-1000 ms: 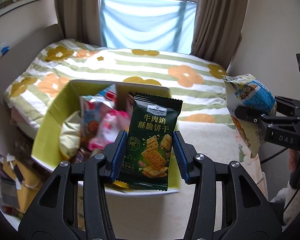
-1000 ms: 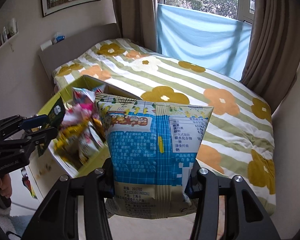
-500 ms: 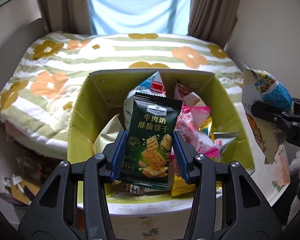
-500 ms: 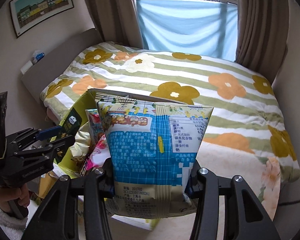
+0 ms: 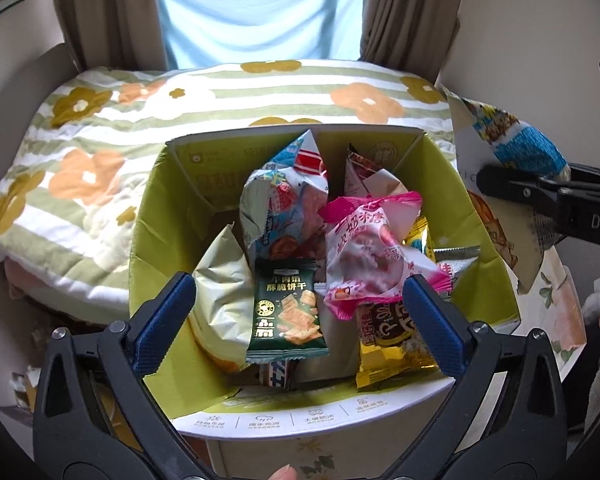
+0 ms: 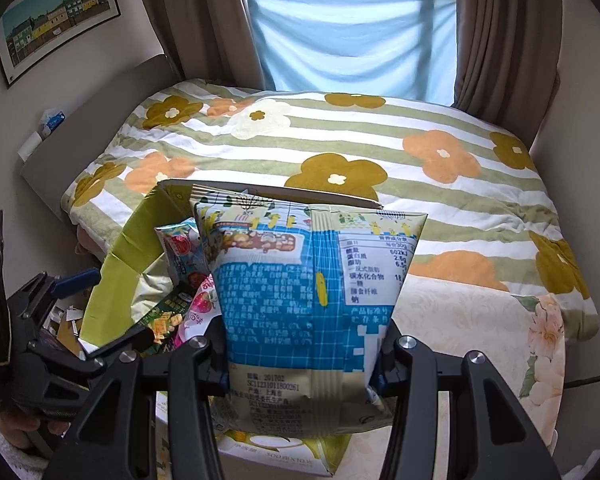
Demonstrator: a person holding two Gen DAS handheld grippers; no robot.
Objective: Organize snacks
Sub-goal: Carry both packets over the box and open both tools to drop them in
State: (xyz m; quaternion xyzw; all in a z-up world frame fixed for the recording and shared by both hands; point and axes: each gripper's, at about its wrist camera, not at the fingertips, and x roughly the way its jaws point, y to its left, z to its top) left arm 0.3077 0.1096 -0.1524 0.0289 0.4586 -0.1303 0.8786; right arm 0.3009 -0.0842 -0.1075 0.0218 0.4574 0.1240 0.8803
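Observation:
A lime-green cardboard box [image 5: 156, 216] stands open below me, filled with several snack packets. The dark green cracker packet [image 5: 286, 312] lies loose among them, beside a pink bag [image 5: 364, 264] and a gold one [image 5: 392, 344]. My left gripper [image 5: 298, 284] hangs over the box; its jaws are opening, wide apart, and the blue pads [image 5: 164, 320] touch nothing. My right gripper [image 6: 300, 380] is shut on a blue-and-cream snack bag [image 6: 312, 292], held upright at the box's right edge. That bag [image 5: 520, 144] and gripper [image 5: 540, 188] also show in the left wrist view.
The box sits on a table with a floral cloth [image 6: 460, 320], against a bed with a striped flower cover [image 6: 380, 140]. Curtains and a blue sheet hang at the window behind. Clutter lies on the floor at the left [image 5: 28, 380].
My left gripper moved over the box, then opened, and the green cracker packet dropped among the snacks. My right gripper carried its bag closer to the box.

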